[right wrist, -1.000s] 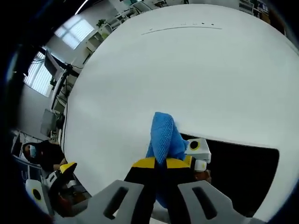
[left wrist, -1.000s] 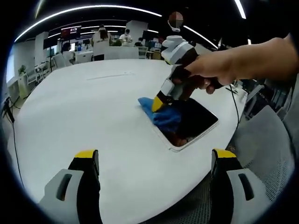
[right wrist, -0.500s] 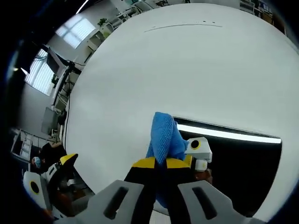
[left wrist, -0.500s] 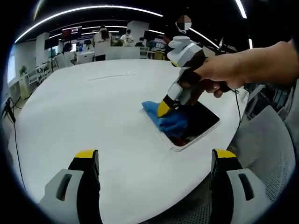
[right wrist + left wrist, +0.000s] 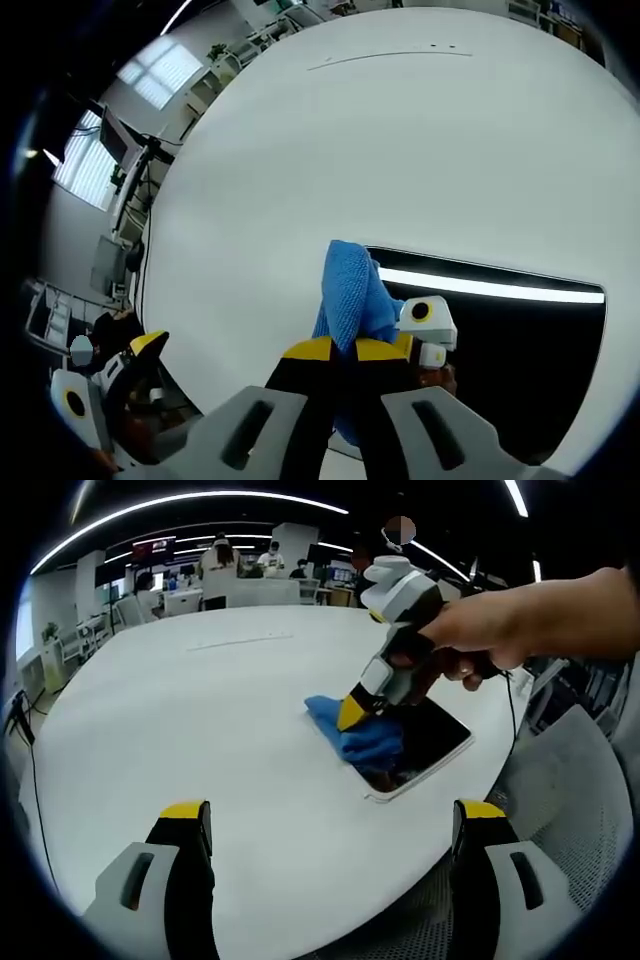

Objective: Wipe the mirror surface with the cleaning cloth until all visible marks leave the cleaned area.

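Note:
A dark mirror (image 5: 425, 742) in a white frame lies flat near the right edge of the round white table (image 5: 190, 710). A blue cleaning cloth (image 5: 360, 738) rests on its near-left corner, pressed down by my right gripper (image 5: 350, 713), which a hand holds and which is shut on the cloth. In the right gripper view the blue cloth (image 5: 350, 295) sticks up between the yellow-tipped jaws of my right gripper (image 5: 343, 350), over the mirror (image 5: 520, 340), which reflects a ceiling light. My left gripper (image 5: 335, 825) hovers open above the table's near edge.
Bare white tabletop spreads left and behind the mirror. A grey mesh chair (image 5: 575, 810) stands at the right beyond the table edge. People and desks (image 5: 215, 570) fill the far room. The left gripper (image 5: 105, 385) shows off the table's edge in the right gripper view.
The right gripper and cloth slid a little along the mirror's corner, toward the right in the left gripper view. The left gripper has stayed in place.

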The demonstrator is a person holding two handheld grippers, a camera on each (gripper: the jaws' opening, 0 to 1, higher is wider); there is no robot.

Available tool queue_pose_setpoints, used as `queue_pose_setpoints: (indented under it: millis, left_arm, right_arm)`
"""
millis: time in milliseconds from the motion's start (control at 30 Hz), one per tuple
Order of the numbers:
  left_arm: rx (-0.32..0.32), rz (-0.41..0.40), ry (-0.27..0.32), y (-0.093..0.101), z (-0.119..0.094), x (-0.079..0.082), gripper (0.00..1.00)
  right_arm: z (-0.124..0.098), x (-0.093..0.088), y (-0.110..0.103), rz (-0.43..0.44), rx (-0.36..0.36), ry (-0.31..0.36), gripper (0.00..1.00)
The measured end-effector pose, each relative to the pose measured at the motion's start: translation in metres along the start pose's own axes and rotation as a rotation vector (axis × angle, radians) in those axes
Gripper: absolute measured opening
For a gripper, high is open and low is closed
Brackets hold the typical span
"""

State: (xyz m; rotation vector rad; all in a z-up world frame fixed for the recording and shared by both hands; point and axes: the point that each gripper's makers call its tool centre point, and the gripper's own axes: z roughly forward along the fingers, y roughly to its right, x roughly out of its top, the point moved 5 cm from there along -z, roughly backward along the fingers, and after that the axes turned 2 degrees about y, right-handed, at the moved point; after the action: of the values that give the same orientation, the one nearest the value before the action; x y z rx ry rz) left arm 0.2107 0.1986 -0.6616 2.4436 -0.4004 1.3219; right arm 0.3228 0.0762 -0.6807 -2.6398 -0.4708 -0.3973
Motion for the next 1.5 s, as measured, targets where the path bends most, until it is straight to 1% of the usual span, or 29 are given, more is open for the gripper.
queue_pose_setpoints:
  millis: [133,267,367,433,767,800,900,1033,1133,1300,1500]
  left_arm:
    - [0.005,-0.005,0.016,0.000,-0.001,0.002,0.99]
    - [0.004,-0.002,0.010,0.001,0.000,0.002,0.99]
    - [0.004,-0.004,0.010,0.002,0.000,0.002,0.99]
    - [0.000,0.007,0.010,0.005,0.000,0.003,0.99]
    - [-0.007,0.006,0.006,0.005,0.001,0.003,0.99]
    - [-0.010,0.003,0.007,0.006,0.001,0.003,0.99]
    - [-0.011,0.009,0.003,0.006,0.001,0.003,0.99]
    - [-0.008,0.005,0.011,0.006,0.000,0.004,0.99]
    - [-0.012,0.008,0.003,0.006,0.000,0.003,0.99]
    - [-0.011,0.012,0.003,0.006,0.000,0.003,0.99]
    - [-0.012,0.001,0.009,0.005,0.000,0.004,0.99]
  right_arm:
    - [0.000,0.001,0.002,-0.006,0.005,-0.002,0.00]
    - [-0.003,-0.002,0.004,0.005,0.006,0.000,0.00]
    - [-0.005,-0.003,0.004,-0.004,0.006,0.005,0.00]
    - [-0.008,-0.004,0.006,-0.006,0.007,0.005,0.00]
    - [-0.018,-0.007,0.023,0.013,0.010,0.007,0.00]
    - [-0.014,-0.004,0.028,0.020,0.012,0.007,0.00]
    - [-0.014,-0.003,0.032,0.036,0.014,0.007,0.00]
    - [-0.007,0.002,0.041,0.021,0.010,0.007,0.00]
    - [-0.005,0.003,0.048,0.026,0.007,0.008,0.00]
    - [-0.007,0.000,0.053,0.036,0.007,0.020,0.00]
    - [-0.009,0.000,0.067,0.052,0.010,0.022,0.00]
